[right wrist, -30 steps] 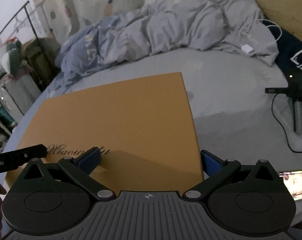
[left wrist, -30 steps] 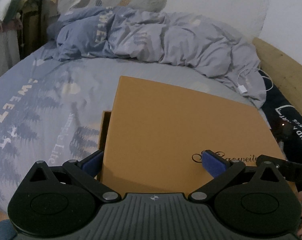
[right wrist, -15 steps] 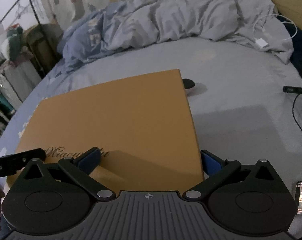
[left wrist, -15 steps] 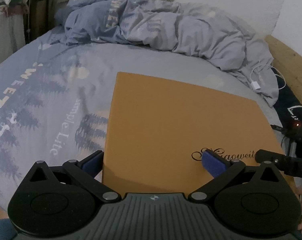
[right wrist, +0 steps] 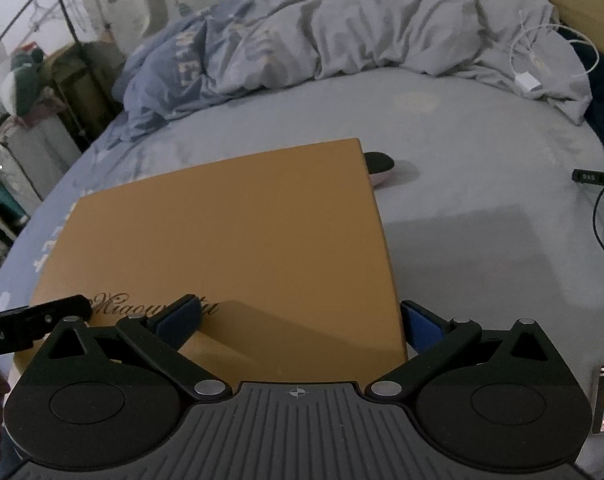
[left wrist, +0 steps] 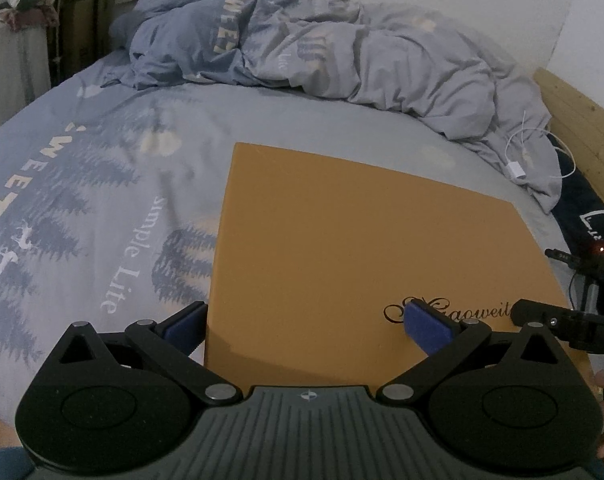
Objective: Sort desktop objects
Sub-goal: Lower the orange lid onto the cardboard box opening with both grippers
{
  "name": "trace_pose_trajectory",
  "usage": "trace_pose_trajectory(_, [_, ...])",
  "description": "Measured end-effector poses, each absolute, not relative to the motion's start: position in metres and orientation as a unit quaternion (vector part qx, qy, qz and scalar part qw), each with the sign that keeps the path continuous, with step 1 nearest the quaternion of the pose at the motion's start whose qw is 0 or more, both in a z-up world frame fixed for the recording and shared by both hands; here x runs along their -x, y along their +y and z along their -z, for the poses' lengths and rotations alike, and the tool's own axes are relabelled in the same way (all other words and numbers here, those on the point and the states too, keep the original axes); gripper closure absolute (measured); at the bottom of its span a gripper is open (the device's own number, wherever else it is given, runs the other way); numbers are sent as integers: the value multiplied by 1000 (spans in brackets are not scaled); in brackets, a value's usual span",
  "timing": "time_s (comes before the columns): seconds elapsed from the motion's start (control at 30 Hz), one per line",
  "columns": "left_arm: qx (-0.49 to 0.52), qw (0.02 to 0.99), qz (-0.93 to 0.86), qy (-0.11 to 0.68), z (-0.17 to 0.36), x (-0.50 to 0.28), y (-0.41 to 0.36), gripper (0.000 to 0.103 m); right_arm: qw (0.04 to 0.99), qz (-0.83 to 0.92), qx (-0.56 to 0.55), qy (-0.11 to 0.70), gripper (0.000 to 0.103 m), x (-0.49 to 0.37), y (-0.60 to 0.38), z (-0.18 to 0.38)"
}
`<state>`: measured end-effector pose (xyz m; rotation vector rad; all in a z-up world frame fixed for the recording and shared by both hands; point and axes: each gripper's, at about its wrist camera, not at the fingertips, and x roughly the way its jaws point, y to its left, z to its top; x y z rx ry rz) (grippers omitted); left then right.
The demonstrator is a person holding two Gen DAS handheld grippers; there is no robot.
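Your left gripper point(left wrist: 306, 322) straddles the near left corner of the orange box lid point(left wrist: 366, 256), jaws spread wide: one finger over the left edge, the other on top by the script logo. Your right gripper point(right wrist: 297, 320) mirrors this at the right corner, equally wide. The lid lies flat, stretching ahead over the bedsheet point(left wrist: 81, 184); whether either pad presses it, you cannot tell.

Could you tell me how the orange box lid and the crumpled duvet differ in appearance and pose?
The orange box lid is flat, stiff and plain orange with dark script lettering near one edge; the duvet is soft, bunched into folds, and grey-blue with pale printed letters. The lid is near the grippers; the duvet lies at the far side. Both are over the same bed sheet.
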<state>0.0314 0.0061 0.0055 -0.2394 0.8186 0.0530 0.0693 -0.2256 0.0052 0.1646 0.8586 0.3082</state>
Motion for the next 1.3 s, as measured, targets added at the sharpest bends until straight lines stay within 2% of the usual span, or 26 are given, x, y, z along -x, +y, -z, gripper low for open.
trace_pose_trajectory(0.97, [122,911,-24,394,10,-46,13,0,903,-148,-82,395,0,-84,-223,9])
trace_pose_trajectory(1.3, [121,917,-15,381,3,-43,16,0,886,-172,-124,412,0,-82,-242,10])
